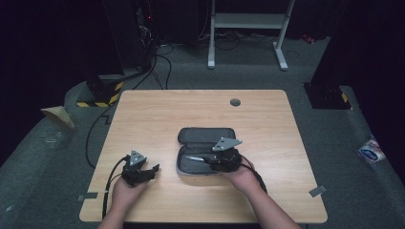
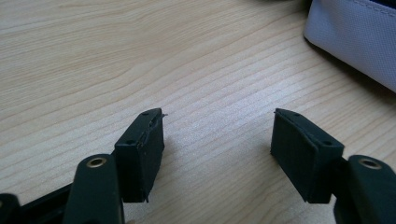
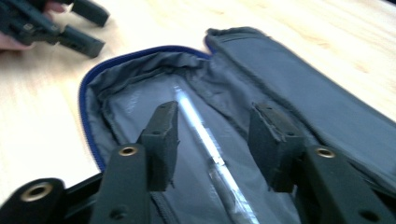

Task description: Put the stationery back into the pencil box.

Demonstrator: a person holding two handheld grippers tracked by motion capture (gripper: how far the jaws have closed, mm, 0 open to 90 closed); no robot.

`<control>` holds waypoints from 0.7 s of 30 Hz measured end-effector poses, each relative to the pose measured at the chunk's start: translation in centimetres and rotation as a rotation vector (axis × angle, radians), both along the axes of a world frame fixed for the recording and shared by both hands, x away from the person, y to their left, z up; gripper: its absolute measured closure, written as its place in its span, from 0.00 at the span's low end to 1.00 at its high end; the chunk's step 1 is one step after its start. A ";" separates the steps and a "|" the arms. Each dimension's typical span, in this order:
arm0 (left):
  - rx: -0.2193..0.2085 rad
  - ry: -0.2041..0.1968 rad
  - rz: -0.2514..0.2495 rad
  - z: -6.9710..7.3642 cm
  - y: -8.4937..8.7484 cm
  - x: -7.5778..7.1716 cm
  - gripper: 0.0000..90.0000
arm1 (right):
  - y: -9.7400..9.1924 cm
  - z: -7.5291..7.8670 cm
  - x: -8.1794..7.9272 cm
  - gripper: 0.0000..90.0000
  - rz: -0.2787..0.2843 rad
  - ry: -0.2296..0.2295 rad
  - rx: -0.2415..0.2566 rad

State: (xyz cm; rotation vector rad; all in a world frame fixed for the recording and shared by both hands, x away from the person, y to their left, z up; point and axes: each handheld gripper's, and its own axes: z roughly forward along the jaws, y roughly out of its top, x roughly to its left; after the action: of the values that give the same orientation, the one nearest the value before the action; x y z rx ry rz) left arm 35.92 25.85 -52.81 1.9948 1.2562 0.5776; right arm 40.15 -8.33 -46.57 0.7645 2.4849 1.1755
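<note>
Forearms reach in from the near edge of the light wooden desk, each hand holding a black two-jaw gripper. The left gripper rests low on the bare desk near the front left, angled toward the middle; its fingers stand wide apart over the wood grain, gripping nothing, with a corner of pale grey fabric at the upper right of the left gripper view. The right gripper hovers over the open grey fabric pencil case with a blue zip edge, which lies unzipped and flat at the desk's centre. Its fingers are spread on either side of a slim clear-barrelled pen lying inside the case's near half, not touching it.
</note>
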 end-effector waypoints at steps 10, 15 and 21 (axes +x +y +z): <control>0.002 0.000 -0.001 0.0 0.0 0.0 0.39 | -3.7 0.4 0.3 0.39 -0.144 -0.041 0.064; 0.002 -0.001 0.001 0.0 0.0 0.0 0.39 | -5.9 0.3 0.3 0.38 -0.215 -0.043 0.062; 0.002 -0.002 0.004 0.0 0.0 0.0 0.39 | -9.1 -0.2 0.4 0.37 -0.312 -0.043 0.068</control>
State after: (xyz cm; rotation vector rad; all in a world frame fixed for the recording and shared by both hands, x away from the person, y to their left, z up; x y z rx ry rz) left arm 35.88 25.83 -52.81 1.9936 1.2590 0.5824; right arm 40.52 -17.43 -46.80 1.0861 2.1983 1.1508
